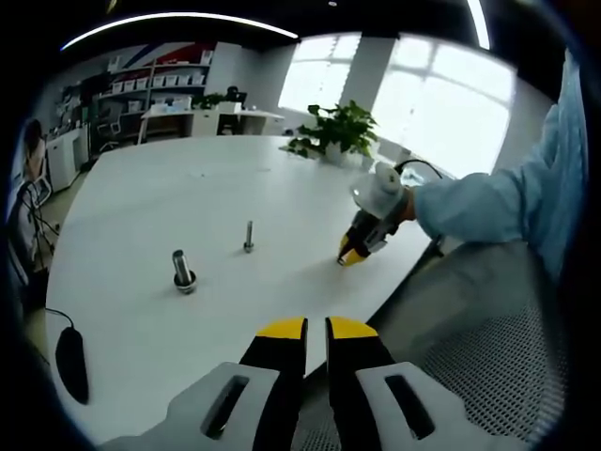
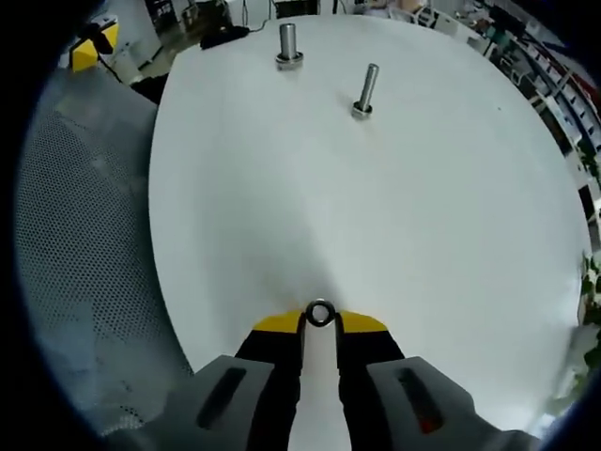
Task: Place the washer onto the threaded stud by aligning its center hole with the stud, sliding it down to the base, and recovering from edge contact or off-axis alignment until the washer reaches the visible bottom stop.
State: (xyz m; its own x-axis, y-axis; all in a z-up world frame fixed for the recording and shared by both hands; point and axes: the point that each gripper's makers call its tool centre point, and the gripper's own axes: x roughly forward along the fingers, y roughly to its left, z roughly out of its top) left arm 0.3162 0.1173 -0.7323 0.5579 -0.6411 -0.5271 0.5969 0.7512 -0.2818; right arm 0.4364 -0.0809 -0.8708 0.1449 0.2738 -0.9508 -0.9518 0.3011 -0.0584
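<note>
Two upright metal studs stand on the white table (image 1: pixel 188 197): a thicker stud (image 1: pixel 183 270) with a wide base and a thinner threaded stud (image 1: pixel 249 236) to its right. In the right gripper view the thick stud (image 2: pixel 288 44) and the thin stud (image 2: pixel 364 91) are far ahead. A small metal washer (image 2: pixel 320 314) sits pinched between the tips of my right gripper (image 2: pixel 320 320), low over the table (image 2: pixel 423 216) near its edge. The right gripper (image 1: pixel 348 255), held by a blue-sleeved hand, points down at the table. My left gripper (image 1: pixel 316 328) is shut with nothing in it, hovering at the table's near edge.
A grey perforated mesh surface (image 1: pixel 488 329) lies beside the table edge, also seen as mesh (image 2: pixel 84 244). A potted plant (image 1: pixel 340 130) stands at the far side. A black oval device (image 1: pixel 71 362) with a cable rests at the left. A person (image 1: pixel 28 178) sits far left.
</note>
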